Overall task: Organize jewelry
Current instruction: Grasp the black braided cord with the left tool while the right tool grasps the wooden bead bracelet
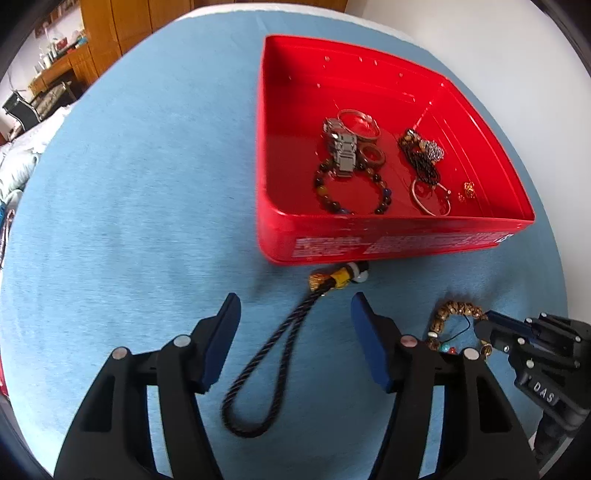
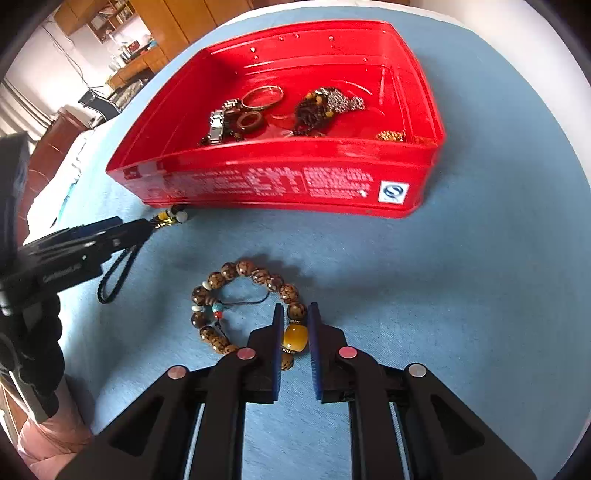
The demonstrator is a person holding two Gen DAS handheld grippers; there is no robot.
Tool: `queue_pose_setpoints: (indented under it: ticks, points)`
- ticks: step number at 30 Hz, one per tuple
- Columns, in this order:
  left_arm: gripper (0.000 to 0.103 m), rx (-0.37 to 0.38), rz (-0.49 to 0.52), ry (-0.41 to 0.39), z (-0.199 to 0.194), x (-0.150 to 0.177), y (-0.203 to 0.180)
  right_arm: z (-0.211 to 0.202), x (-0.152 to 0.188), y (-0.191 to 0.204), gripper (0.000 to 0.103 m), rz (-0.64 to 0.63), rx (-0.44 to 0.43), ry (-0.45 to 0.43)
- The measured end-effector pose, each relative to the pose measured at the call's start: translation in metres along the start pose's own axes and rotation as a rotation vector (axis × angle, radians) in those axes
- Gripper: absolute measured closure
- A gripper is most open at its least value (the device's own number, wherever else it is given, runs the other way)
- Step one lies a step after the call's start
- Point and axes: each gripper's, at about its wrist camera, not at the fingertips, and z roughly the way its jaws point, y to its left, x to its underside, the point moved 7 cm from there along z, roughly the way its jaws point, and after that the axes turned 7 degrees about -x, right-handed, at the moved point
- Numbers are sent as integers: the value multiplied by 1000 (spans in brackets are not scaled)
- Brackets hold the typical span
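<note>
Blue cloth [image 2: 424,277], bead bracelet [image 2: 258,277] — right gripper [image 2: 295,321] clamped

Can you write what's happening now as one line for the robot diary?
left gripper: open over black cord loop | right gripper: shut on beaded bracelet | red tray: holds jewelry

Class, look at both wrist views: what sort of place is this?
Probably a lived-in home: wooden cabinets, a cluttered desk, and a blue-clothed table holding a red jewelry tray.
</note>
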Motion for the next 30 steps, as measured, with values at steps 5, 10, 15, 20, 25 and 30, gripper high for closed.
queue_pose_setpoints:
  ticks: [5, 10, 15, 20, 25, 30]
  points:
    - [59, 8, 7, 23, 9, -3, -8, 1, 3, -4, 91, -1, -16, -2]
    - [74, 4, 18, 17, 14, -10, -13, 3, 2, -7, 91, 0, -31, -4]
    - [96, 0, 47, 27, 14, -2, -17, 3, 2, -9, 90, 2, -42, -3]
    - [100, 19, 40, 61, 6, 16, -14, 3, 2, -10, 90, 5, -52, -3]
    - [97, 51, 49, 84, -2, 27, -17, 3, 2, -10, 91, 4, -47, -2]
    - [75, 14, 42, 55, 0, 16, -17, 2, 3, -10, 90, 8, -50, -2]
